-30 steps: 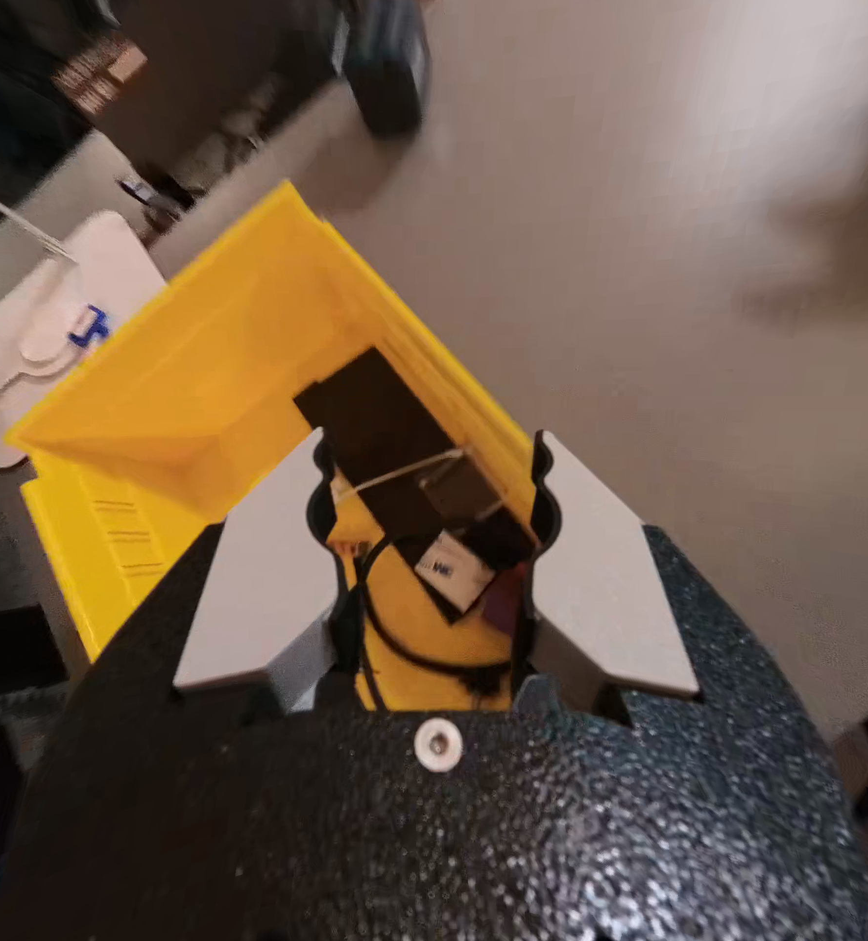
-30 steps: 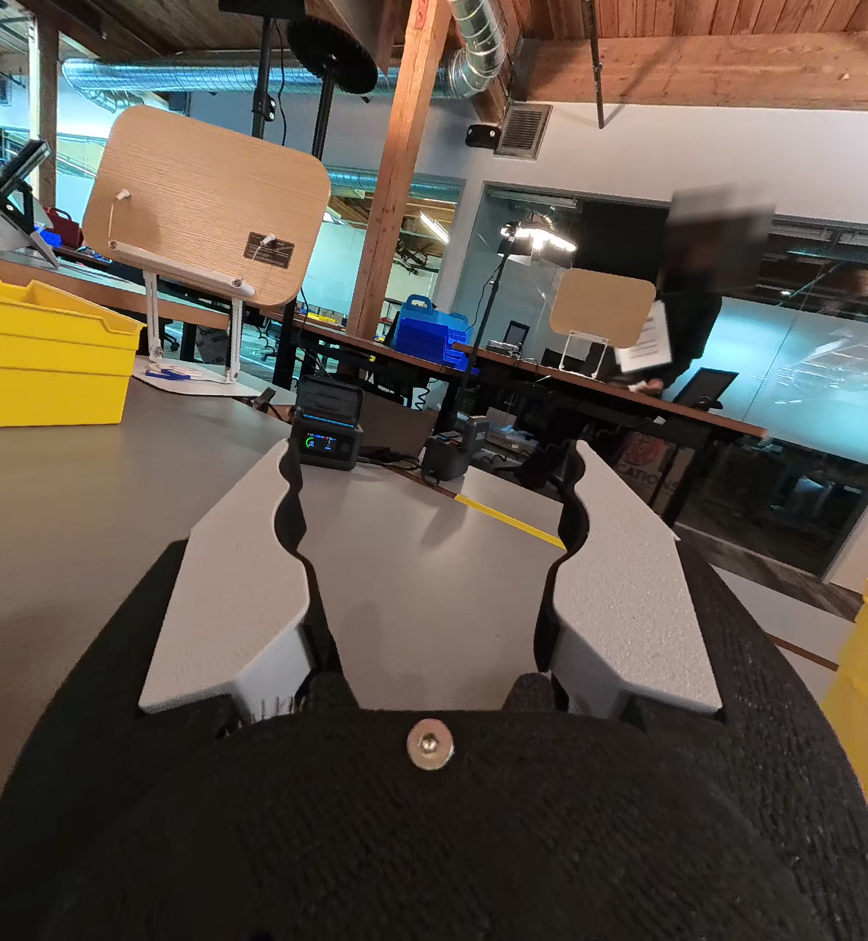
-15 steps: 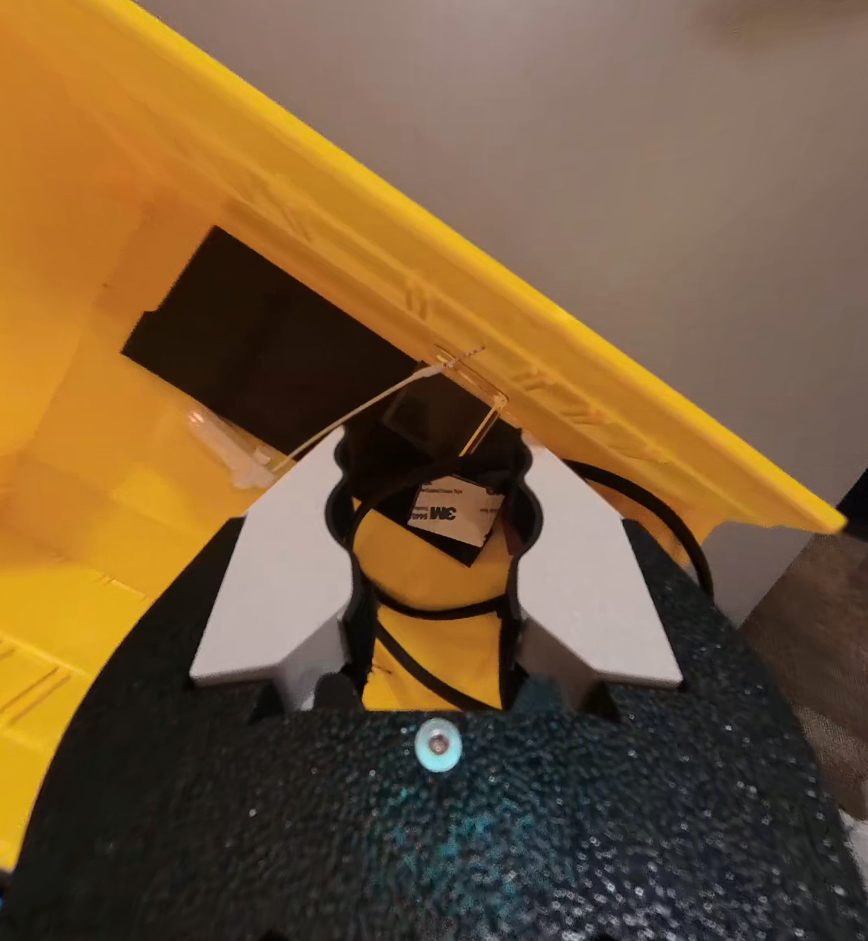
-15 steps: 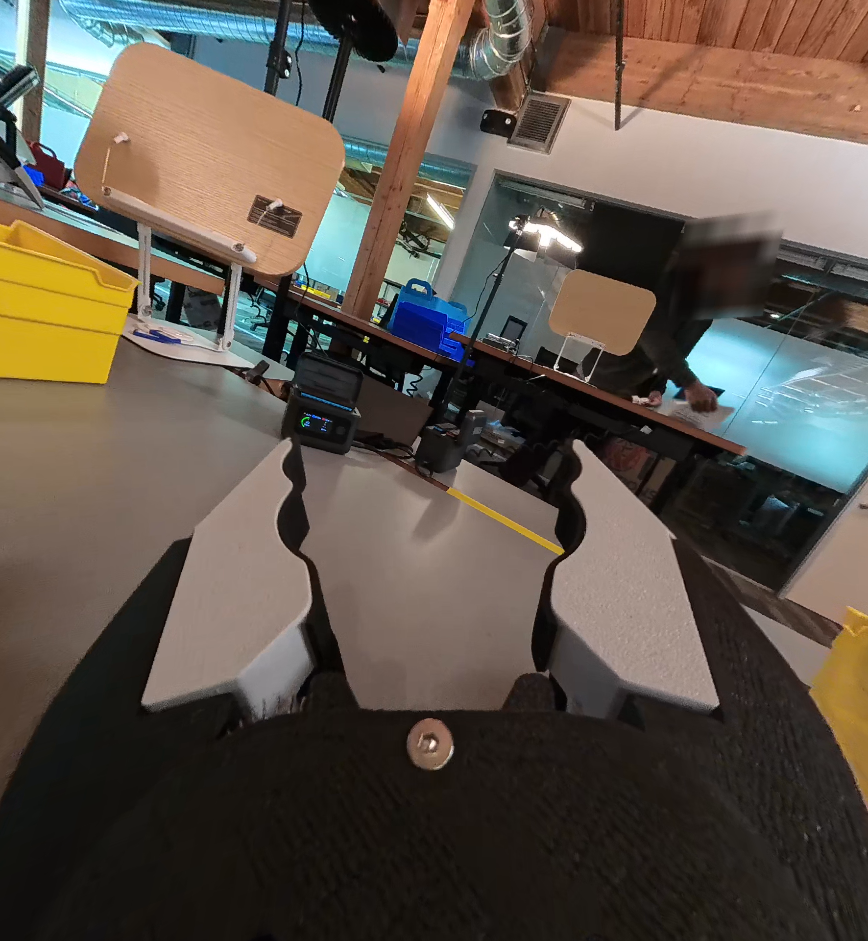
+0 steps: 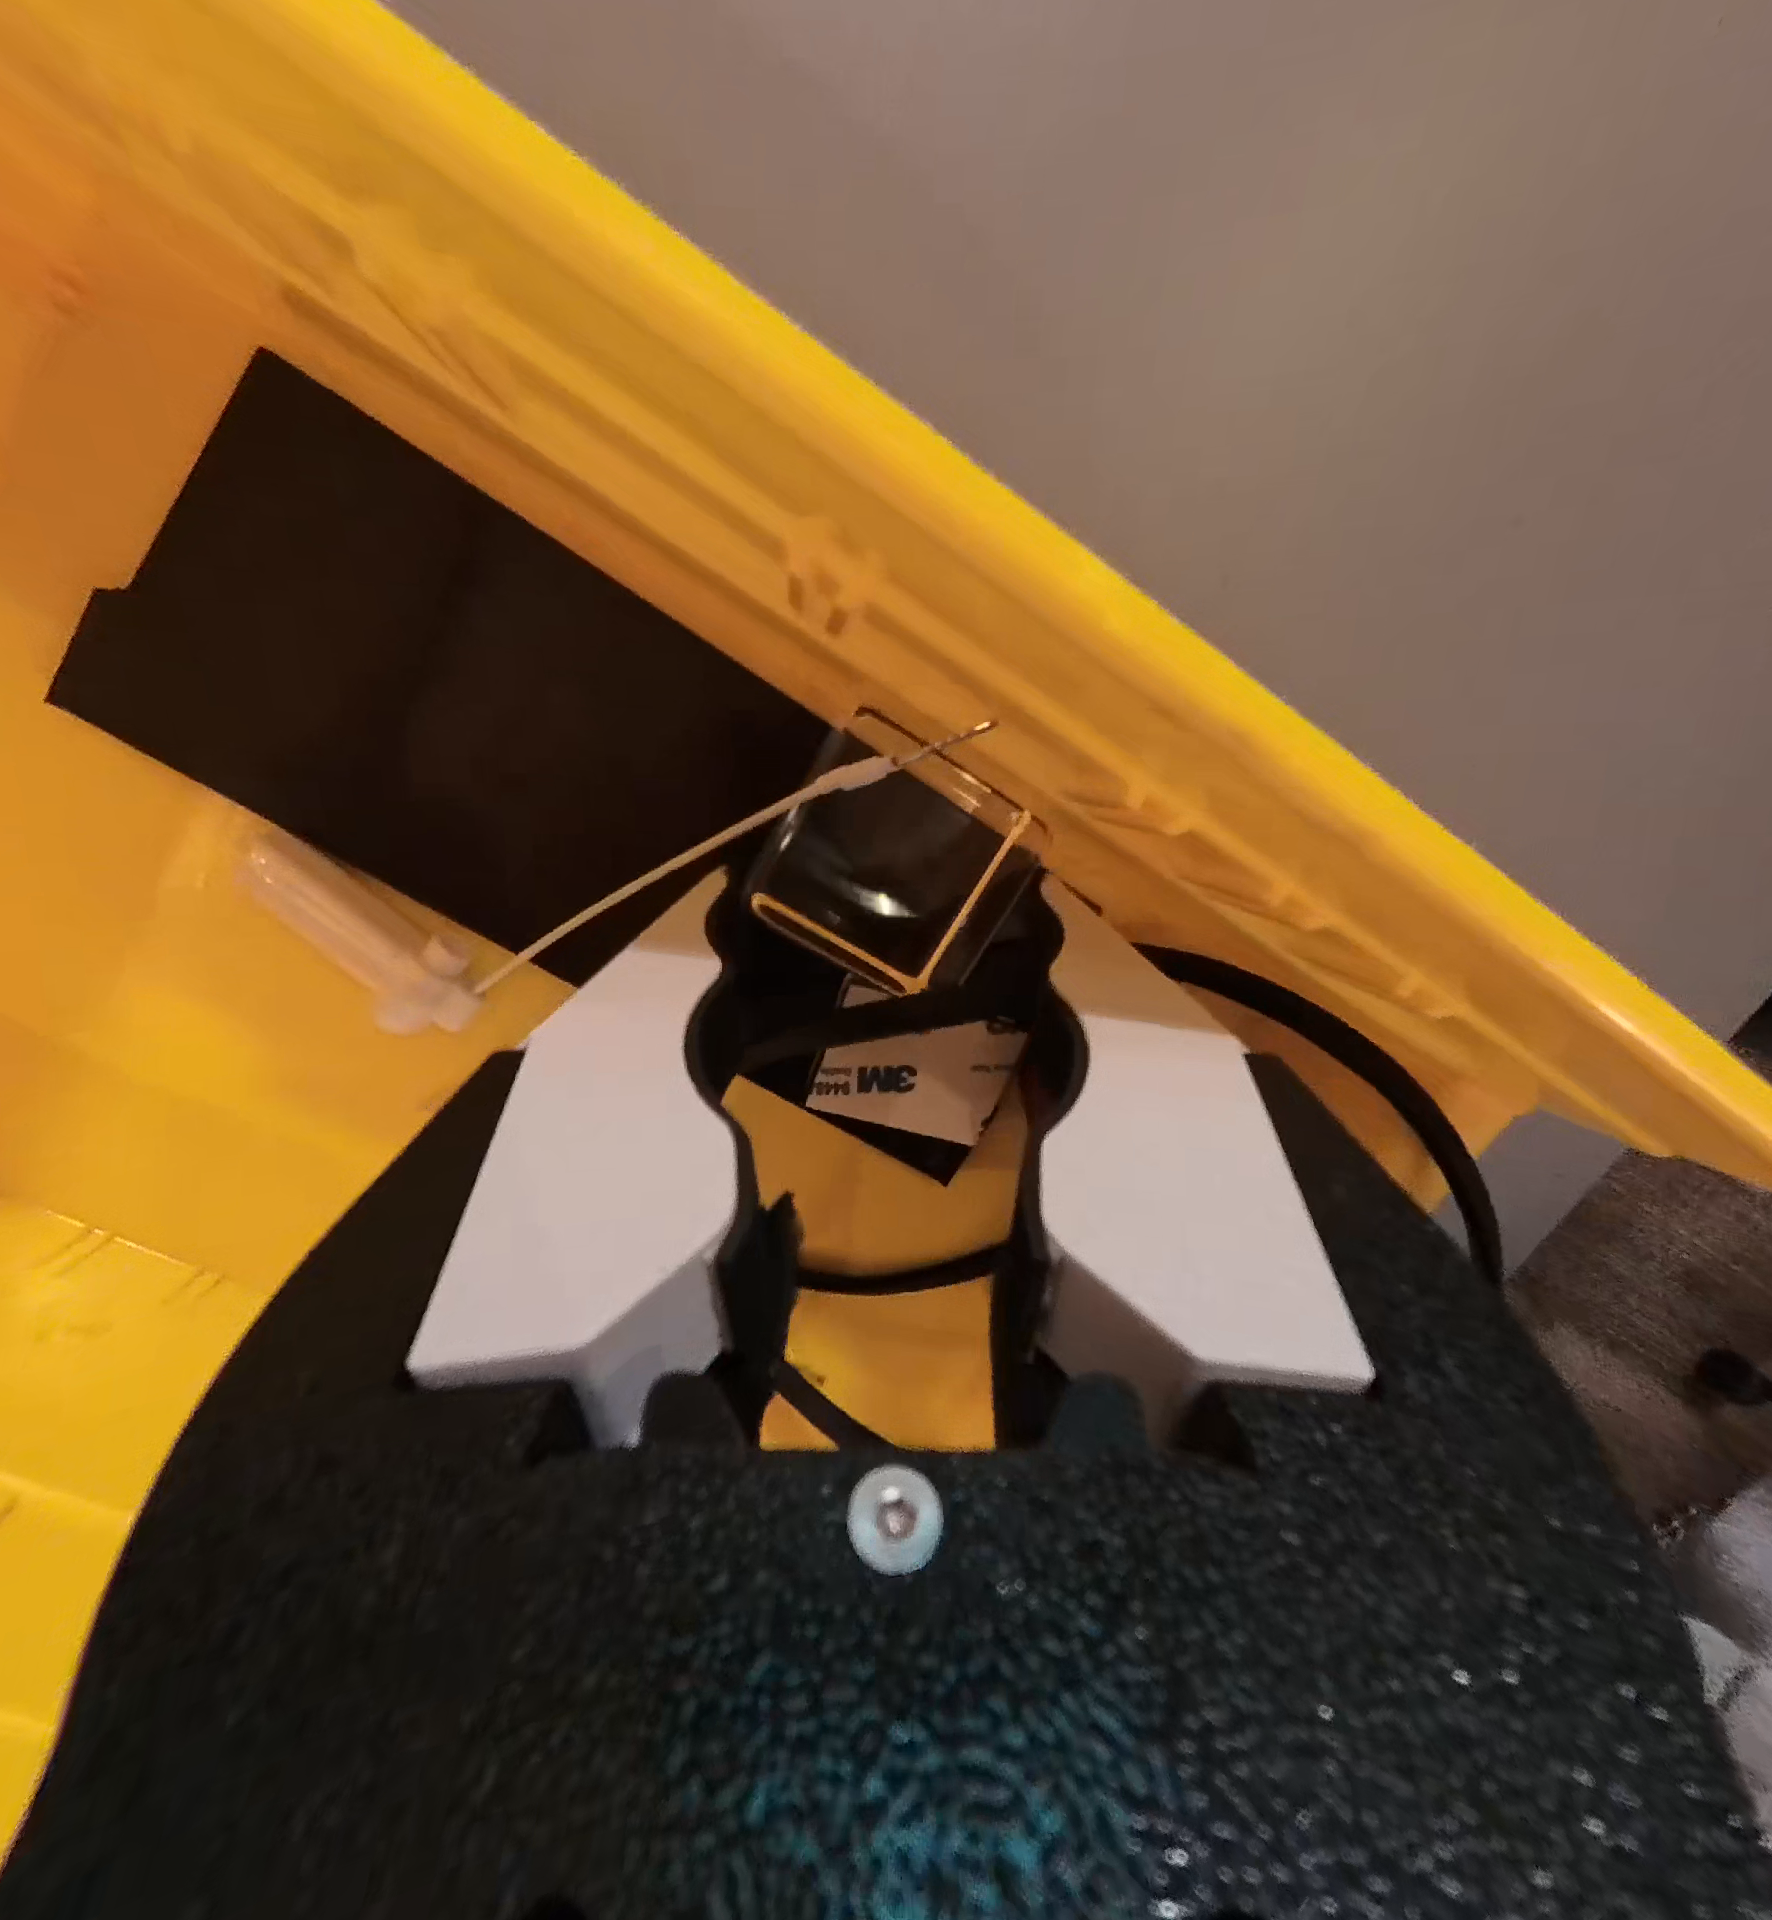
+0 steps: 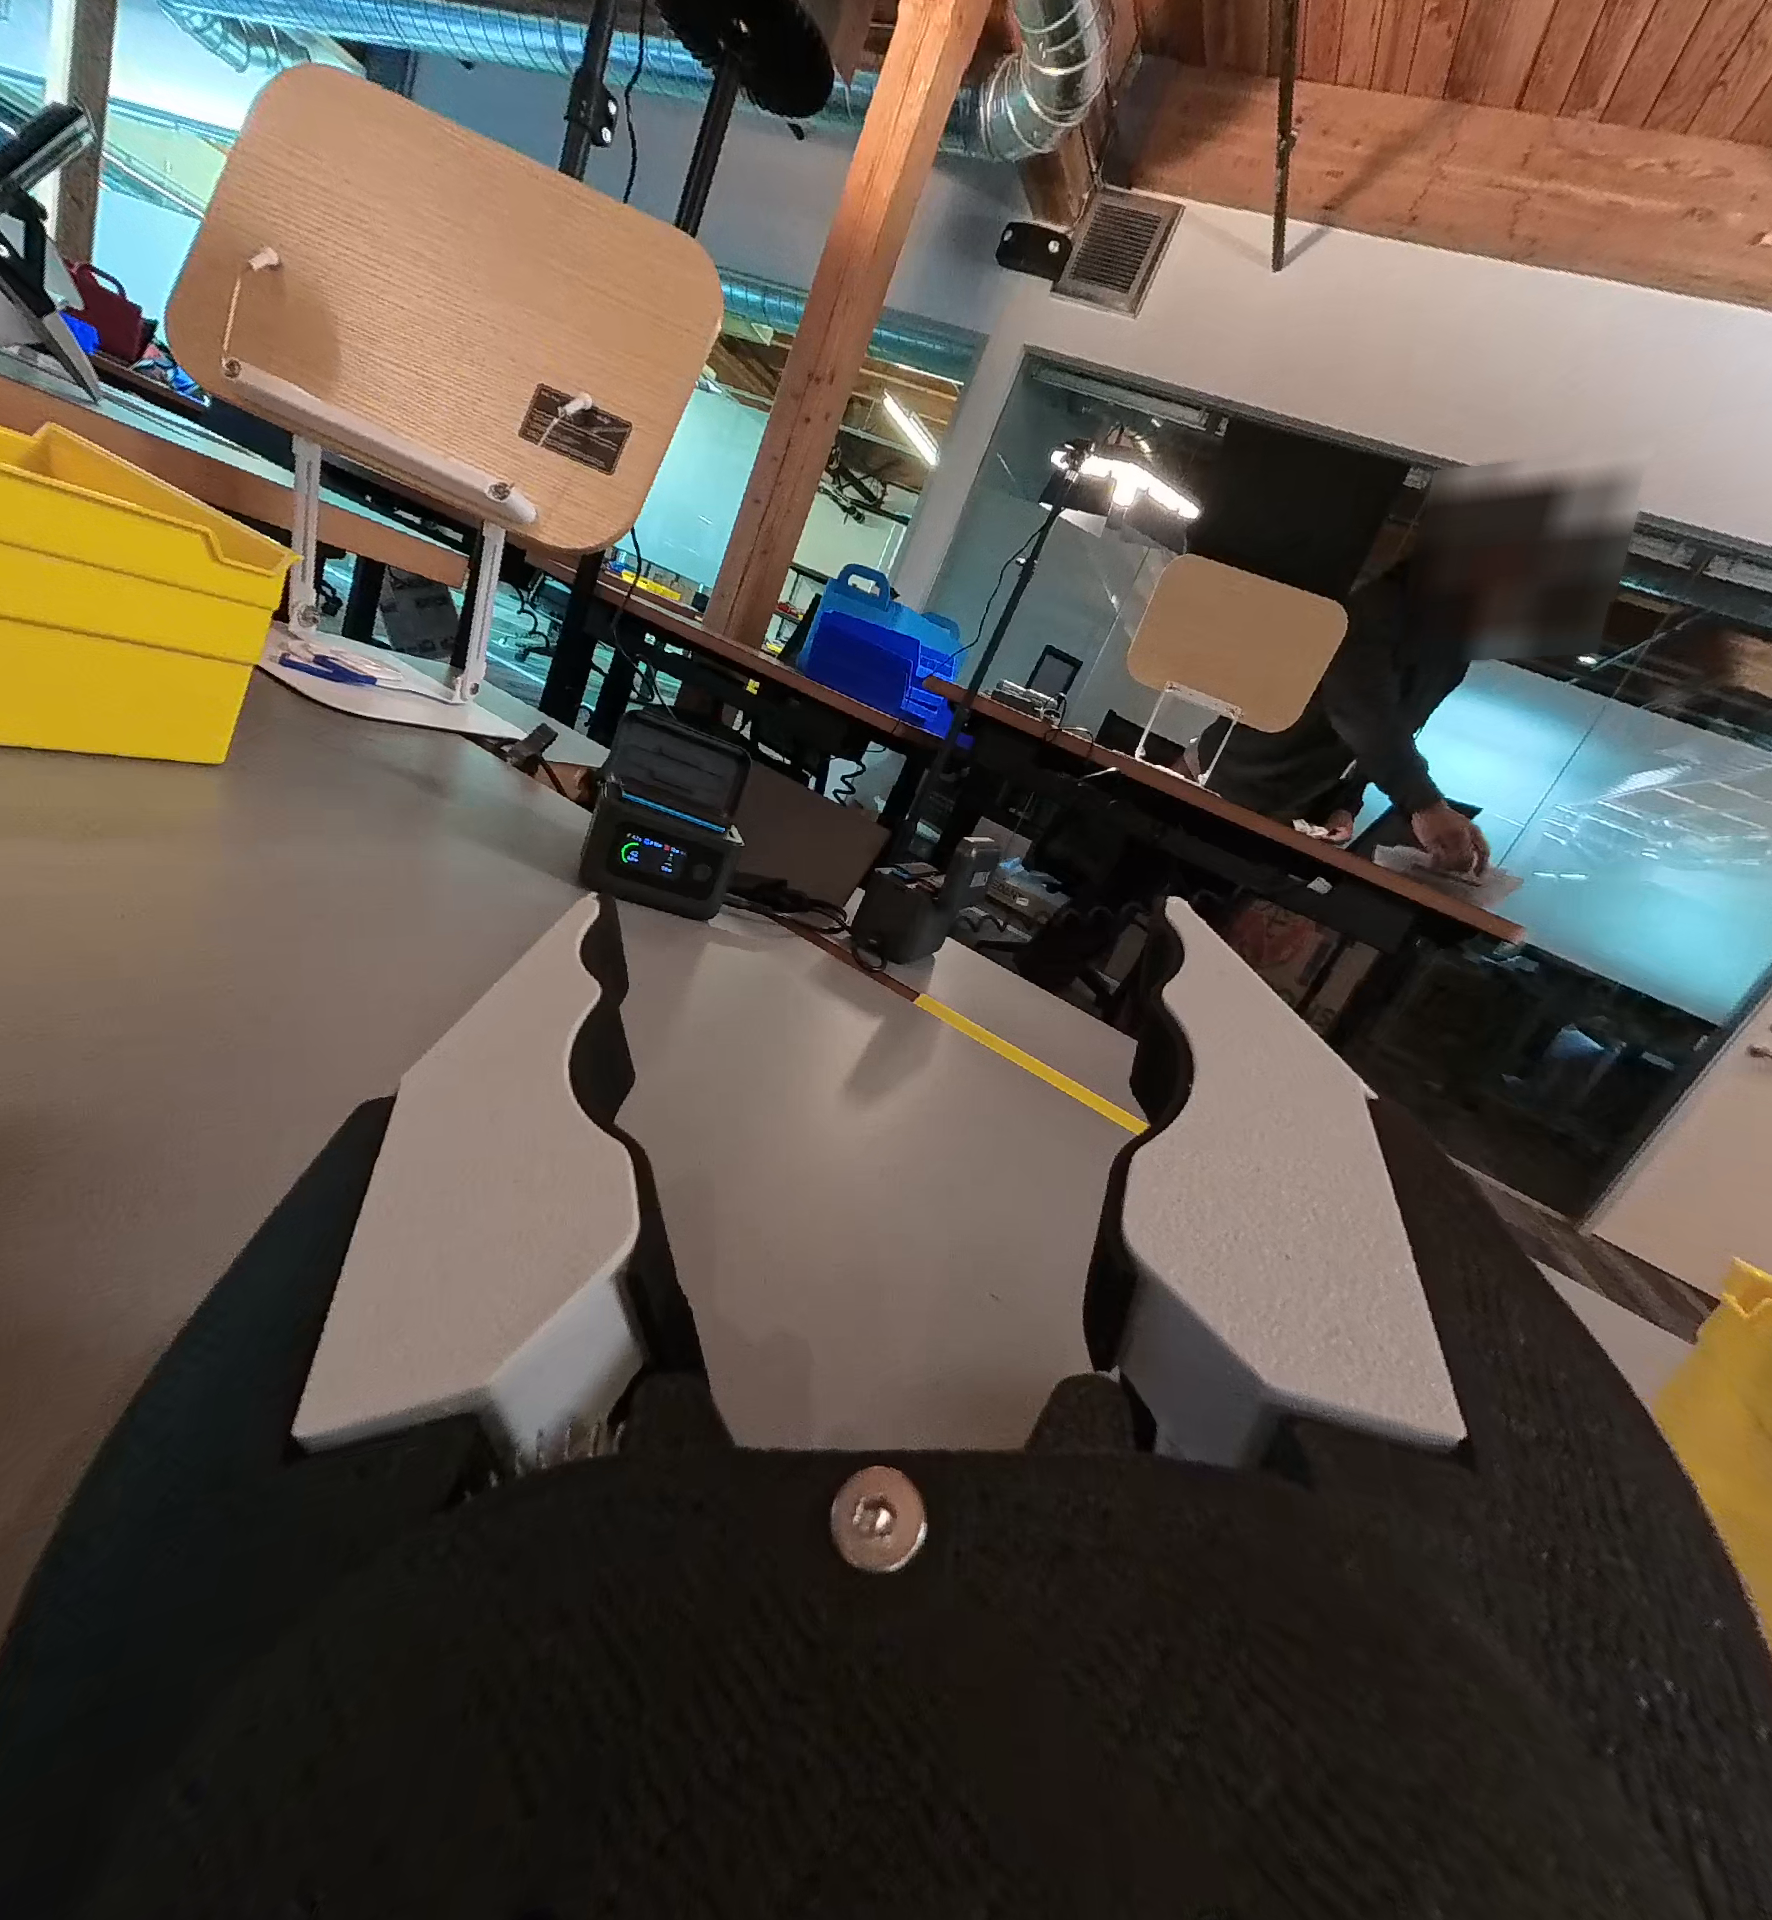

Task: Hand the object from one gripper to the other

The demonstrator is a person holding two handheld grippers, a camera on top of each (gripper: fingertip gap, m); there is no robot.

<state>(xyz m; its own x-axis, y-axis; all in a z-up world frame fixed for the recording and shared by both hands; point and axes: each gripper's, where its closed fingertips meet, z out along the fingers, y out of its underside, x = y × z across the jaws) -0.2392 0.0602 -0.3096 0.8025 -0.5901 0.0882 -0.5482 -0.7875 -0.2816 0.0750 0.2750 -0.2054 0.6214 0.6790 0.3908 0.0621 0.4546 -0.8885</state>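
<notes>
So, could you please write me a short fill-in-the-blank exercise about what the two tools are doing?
1. The left tool reaches into a ____ bin.
2. The right tool is ____, with nothing between its fingers.
3. The small clear box at the left tool's tips holds a ____ cube.

Missing words: yellow; open; black.

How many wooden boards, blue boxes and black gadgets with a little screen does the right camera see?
Wooden boards on stands: 2
Blue boxes: 1
Black gadgets with a screen: 1
Total: 4
</notes>
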